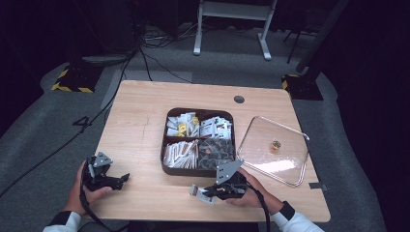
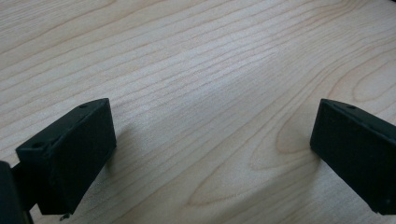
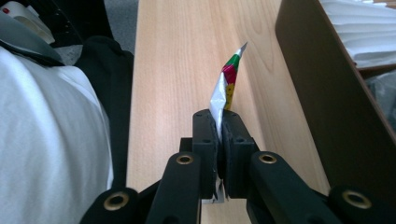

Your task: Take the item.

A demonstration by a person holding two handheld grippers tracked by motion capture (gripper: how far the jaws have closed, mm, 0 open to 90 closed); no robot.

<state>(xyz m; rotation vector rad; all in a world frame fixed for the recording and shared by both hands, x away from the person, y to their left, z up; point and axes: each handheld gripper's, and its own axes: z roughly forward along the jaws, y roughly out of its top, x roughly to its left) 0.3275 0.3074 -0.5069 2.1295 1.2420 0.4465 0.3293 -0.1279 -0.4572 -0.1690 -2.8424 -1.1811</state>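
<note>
At the lower left of the high view the left gripper (image 1: pixel 107 180) hovered low over bare bench (image 1: pixel 140 121), and its own view showed its jaws spread wide with nothing but wood grain between them. Toward the middle of the frame sat the tray (image 1: pixel 165 145), a dark box of four compartments stuffed with sachets, and just below its near wall the right gripper (image 1: pixel 209 192) held a packet (image 1: pixel 199 192) at the lower centre. In the right gripper view the jaws were clamped on that packet (image 3: pixel 219 100), a thin silver sachet with red, green and yellow print standing edge-on above them, the tray wall rising at the right of that frame. Judging by this, the step in hand was carrying one sachet, either out of the tray or toward it; I could not tell which. The next move would call for a steady grip and a clear spot to set it down. At the right of the high view a clear lid (image 1: pixel 273 152) lay flat beside the tray. No writing on the packet or sachets could be read.
</note>
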